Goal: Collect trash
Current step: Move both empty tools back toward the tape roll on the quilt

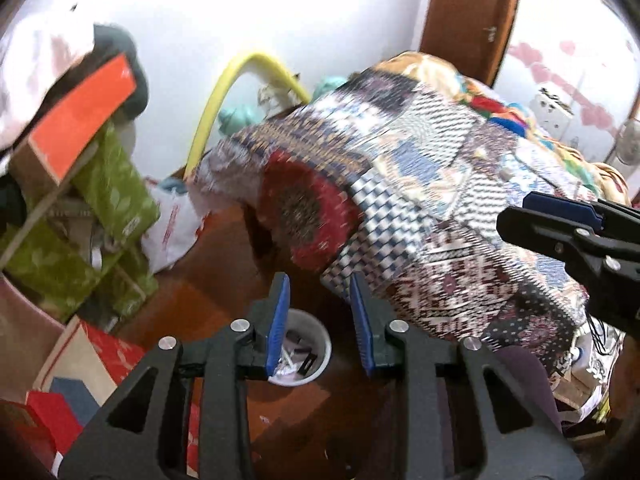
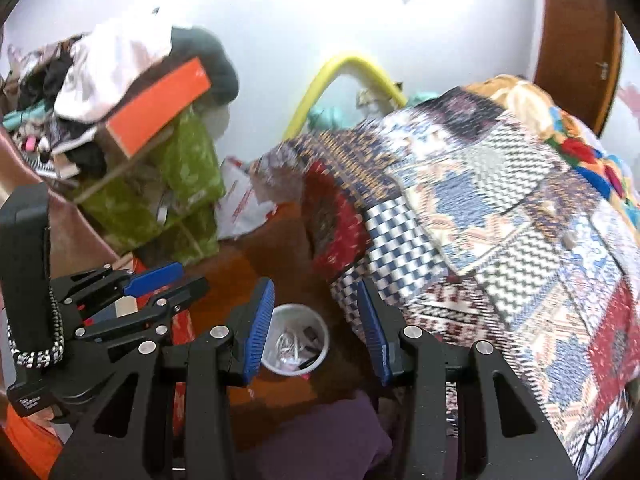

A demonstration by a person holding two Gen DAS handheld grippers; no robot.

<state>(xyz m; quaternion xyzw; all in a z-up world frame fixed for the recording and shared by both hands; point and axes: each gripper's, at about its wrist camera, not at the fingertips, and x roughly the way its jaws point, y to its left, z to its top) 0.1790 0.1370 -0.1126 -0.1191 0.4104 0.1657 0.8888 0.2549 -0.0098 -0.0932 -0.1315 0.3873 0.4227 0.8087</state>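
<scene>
Left gripper: blue pads apart, nothing between them, touching nothing. Right gripper: pads also apart, gap empty. Both point down over the bin, a white round tub on the brown floor. The bin sits in the gap of each gripper's view, well below the pads. Trash is inside it: crumpled clear wrap, paper bits, a dark scrap. In the right wrist view the left gripper shows at the left edge, with a black device and a beaded strap beside it. That device has a small white label, too blurred to read.

A patchwork quilt hangs over a bed just right of the bin, its corner near the right pad. Something purple lies at the lower edge. Left of the bin is a stack of green boxes with an orange-topped box tilted on them, and clothes heaped above. A white plastic bag with red print, unreadable, lies by the wall. A yellow hoop leans on the white wall. Red boxes sit bottom left. A brown door stands top right.
</scene>
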